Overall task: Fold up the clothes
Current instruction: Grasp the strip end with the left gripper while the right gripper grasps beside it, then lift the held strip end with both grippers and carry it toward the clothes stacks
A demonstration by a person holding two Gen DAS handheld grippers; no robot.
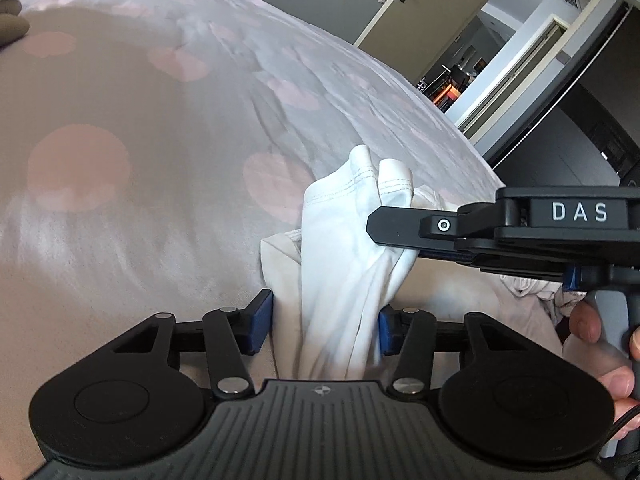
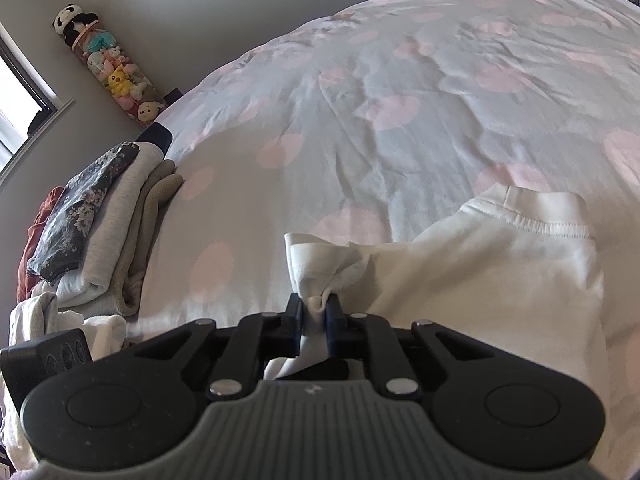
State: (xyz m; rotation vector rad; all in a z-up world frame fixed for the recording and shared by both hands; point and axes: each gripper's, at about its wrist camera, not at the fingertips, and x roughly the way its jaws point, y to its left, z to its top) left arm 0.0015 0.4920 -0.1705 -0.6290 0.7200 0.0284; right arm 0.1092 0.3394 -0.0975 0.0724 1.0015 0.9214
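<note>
Right gripper [image 2: 314, 312] clamped on bunched hem of white cotton sweatshirt [image 2: 500, 264], which trails rightward; left gripper [image 1: 326, 320], jaws apart, straddles that fabric.

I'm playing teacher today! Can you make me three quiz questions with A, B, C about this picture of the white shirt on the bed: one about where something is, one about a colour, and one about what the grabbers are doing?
1. Where is the stack of folded clothes?
A. On the left side of the bed
B. In the doorway
C. Under the white shirt

2. What colour are the big dots on the bedspread?
A. Green
B. Pink
C. Black

3. What is the right gripper doing?
A. Wide open, touching nothing
B. Shut on the white shirt
C. Holding a toy

Answers:
1. A, the pile sits at the left edge in the right wrist view.
2. B, pale pink rounds cover the grey cover.
3. B, bunched white cloth is pinched between its pads; the left gripper stands open around the same shirt.
</note>
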